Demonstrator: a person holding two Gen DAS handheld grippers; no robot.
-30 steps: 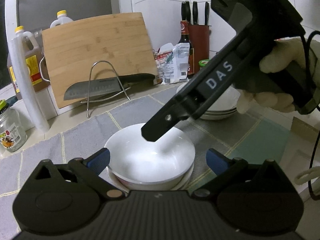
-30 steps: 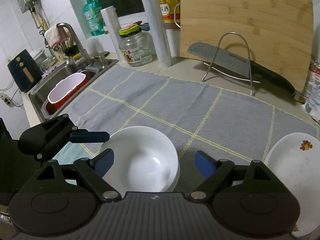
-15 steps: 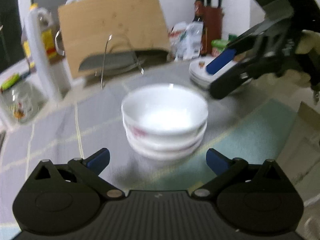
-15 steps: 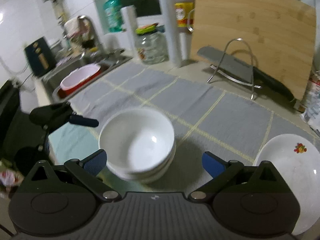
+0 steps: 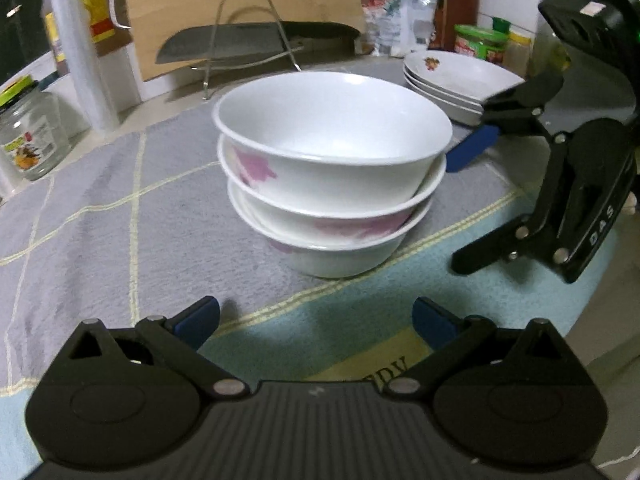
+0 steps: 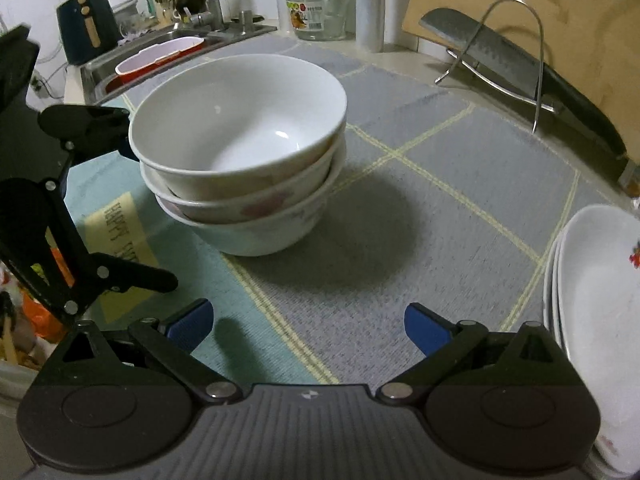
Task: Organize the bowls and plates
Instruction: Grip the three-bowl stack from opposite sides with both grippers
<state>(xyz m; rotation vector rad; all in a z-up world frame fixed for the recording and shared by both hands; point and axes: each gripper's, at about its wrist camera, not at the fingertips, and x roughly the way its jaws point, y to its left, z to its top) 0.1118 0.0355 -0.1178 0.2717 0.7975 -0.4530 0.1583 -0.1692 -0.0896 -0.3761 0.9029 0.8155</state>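
Three nested bowls (image 6: 240,152) are seen ahead of the right tool (image 6: 308,328), spread wide, nothing held.

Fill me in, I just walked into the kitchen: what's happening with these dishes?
A person holds a handheld gripper in each hand, sorting dishes on a grey mat. Three white bowls sit nested in a stack, and white plates are piled separately nearby. The left gripper and the right gripper are both open and holding nothing, one on each side of the bowl stack; the right one's fingers have just been opening.
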